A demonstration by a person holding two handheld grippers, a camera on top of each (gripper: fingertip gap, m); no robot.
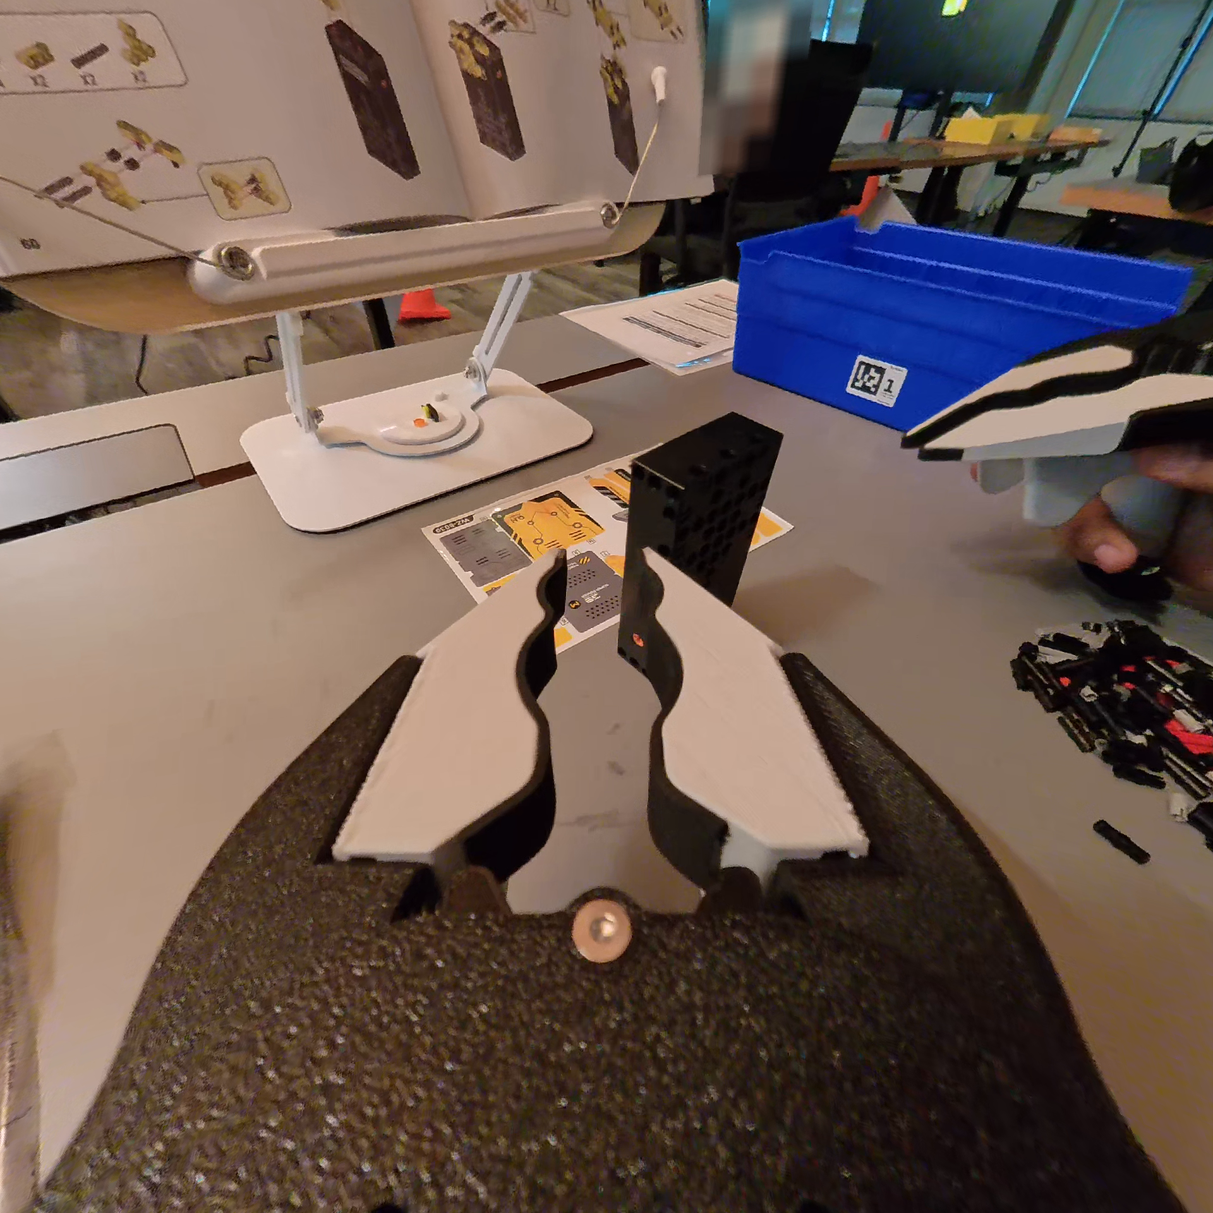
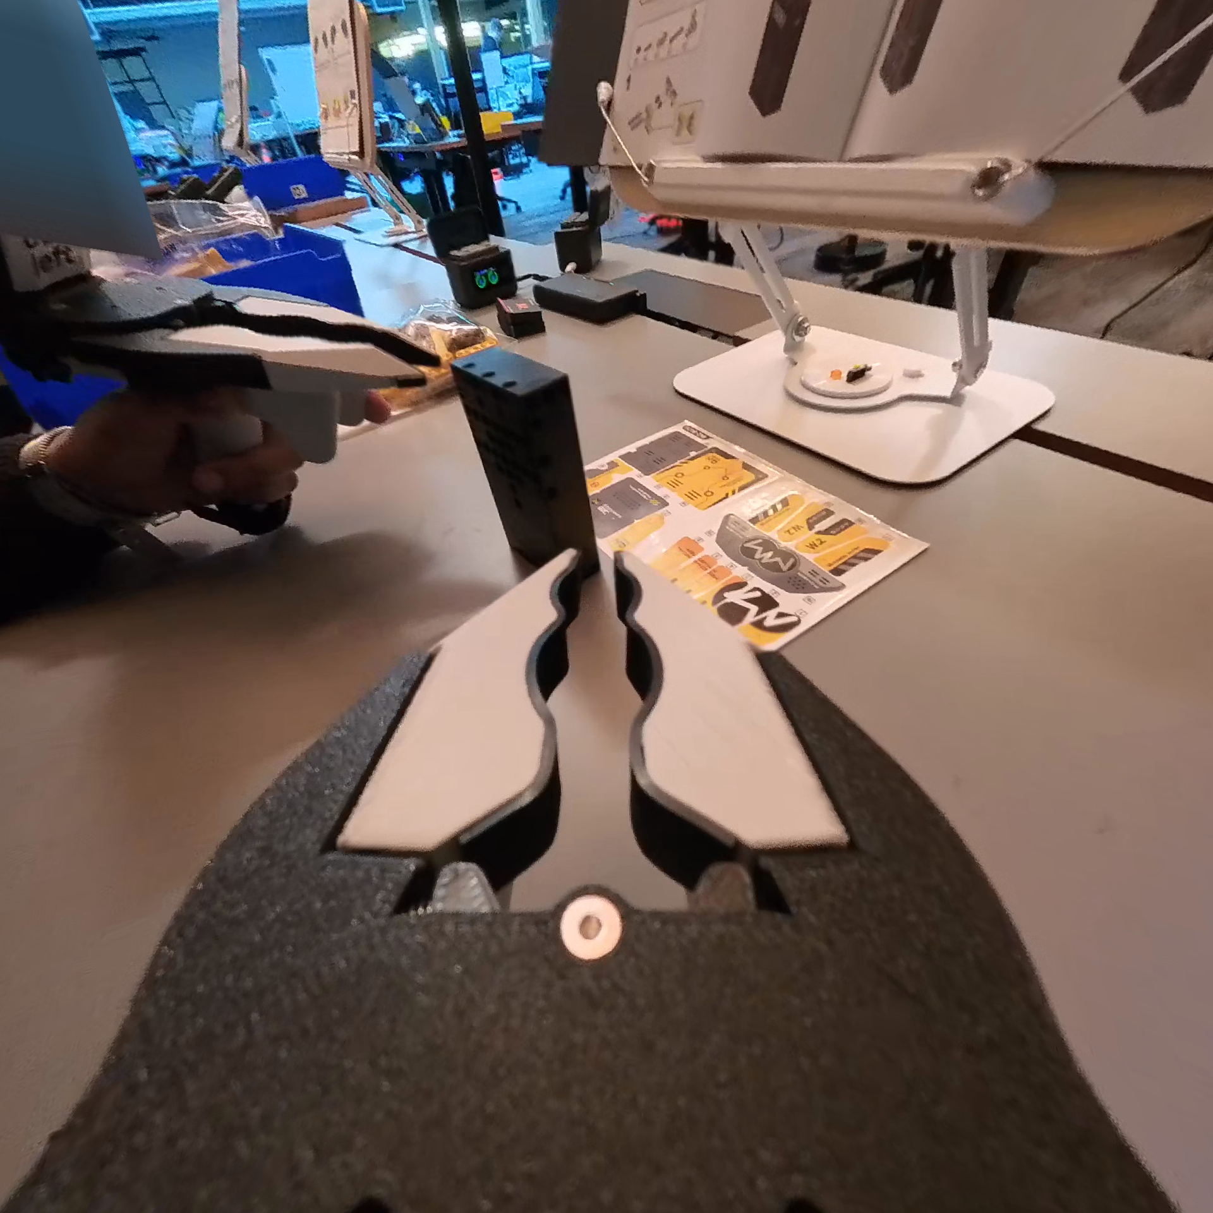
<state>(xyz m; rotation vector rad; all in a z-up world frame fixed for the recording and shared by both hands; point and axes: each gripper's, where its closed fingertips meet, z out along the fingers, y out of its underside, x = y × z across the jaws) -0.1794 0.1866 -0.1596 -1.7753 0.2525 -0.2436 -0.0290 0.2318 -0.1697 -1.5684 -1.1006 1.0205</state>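
Two grippers are hovering near block [image 1: 702, 518], which is standing upright on table [image 1: 197, 656], touching sheet [image 2: 742, 525]. Left gripper [image 1: 604, 558] and right gripper [image 2: 596, 558] are both gaping, empty. Block is looking rigid, light, tippable; flat sides suit grasping.

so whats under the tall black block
The tall black block stands upright on the grey table, its far edge over a corner of the yellow sticker sheet. What lies beneath its base is hidden.
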